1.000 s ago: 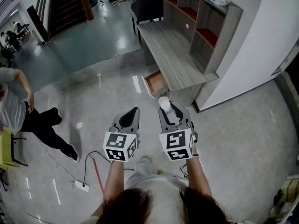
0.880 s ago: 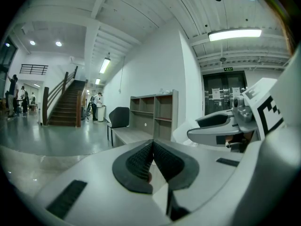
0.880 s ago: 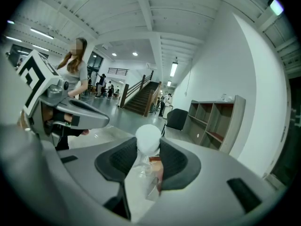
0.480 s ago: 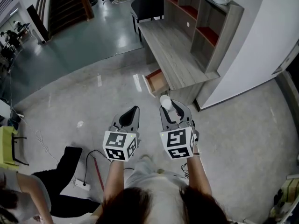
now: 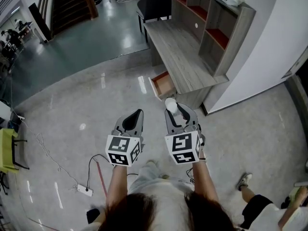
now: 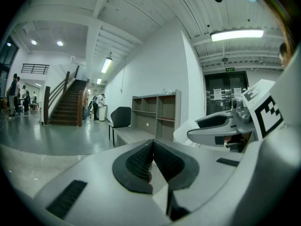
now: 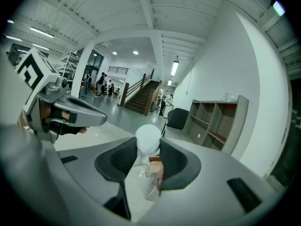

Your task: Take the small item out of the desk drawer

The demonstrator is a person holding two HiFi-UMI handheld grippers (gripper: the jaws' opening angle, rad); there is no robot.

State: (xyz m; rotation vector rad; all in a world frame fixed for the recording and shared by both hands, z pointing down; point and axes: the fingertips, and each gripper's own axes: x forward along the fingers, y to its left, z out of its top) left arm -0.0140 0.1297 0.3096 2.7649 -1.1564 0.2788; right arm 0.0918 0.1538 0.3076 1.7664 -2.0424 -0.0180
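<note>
A small item with a round white top and a clear body (image 7: 147, 147) sits between the dark pads of my right gripper (image 5: 172, 110), which is shut on it; its white top (image 5: 169, 103) pokes out past the jaws in the head view. My left gripper (image 5: 136, 118) hangs beside it at the same height, its pads (image 6: 151, 159) pressed together with nothing between them. Ahead stands the grey wooden desk (image 5: 180, 57), whose drawer (image 5: 162, 84) is pulled open toward the floor. Both grippers are held over the pale floor, well short of the desk.
A shelf unit (image 5: 215, 20) with red-lined compartments stands on the desk against the white wall. A black chair (image 5: 153, 5) sits at the desk's far end. A red stick and a power strip (image 5: 84, 190) with cable lie on the floor at left. A person's leg (image 5: 255, 205) shows at lower right.
Both grippers have kept still. A person at the left has walked out of the head view, and another person's leg has come in at lower right.
</note>
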